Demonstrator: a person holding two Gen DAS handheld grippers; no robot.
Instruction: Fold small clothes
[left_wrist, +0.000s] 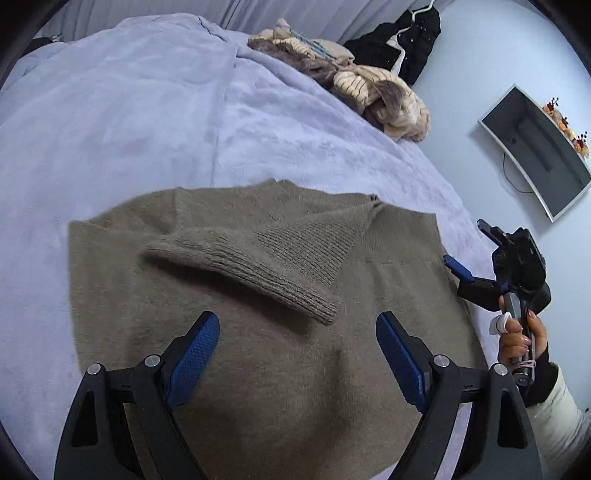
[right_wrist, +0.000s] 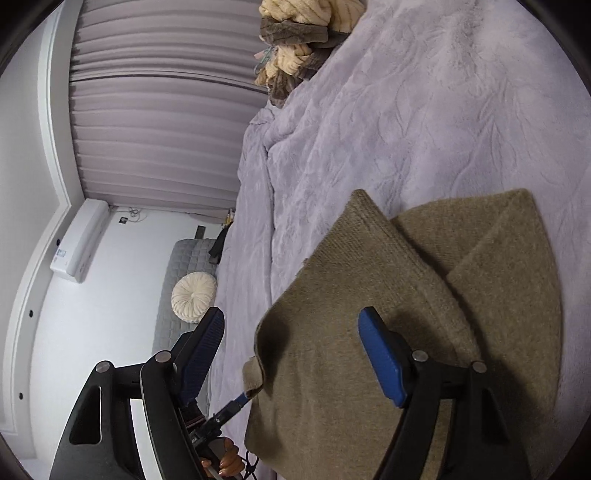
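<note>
One olive-brown sweater (left_wrist: 258, 332) flat on lilac bedspread (left_wrist: 129, 129), one sleeve (left_wrist: 240, 266) folded across. Two grippers: left gripper (left_wrist: 297, 354) and right gripper (right_wrist: 291, 354), jaws apart, empty (both over sweater's near part).

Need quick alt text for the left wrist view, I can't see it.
Left gripper hovers, jaws open and empty, over a taupe knit sweater spread on a lavender blanket, one sleeve folded across it.
</note>
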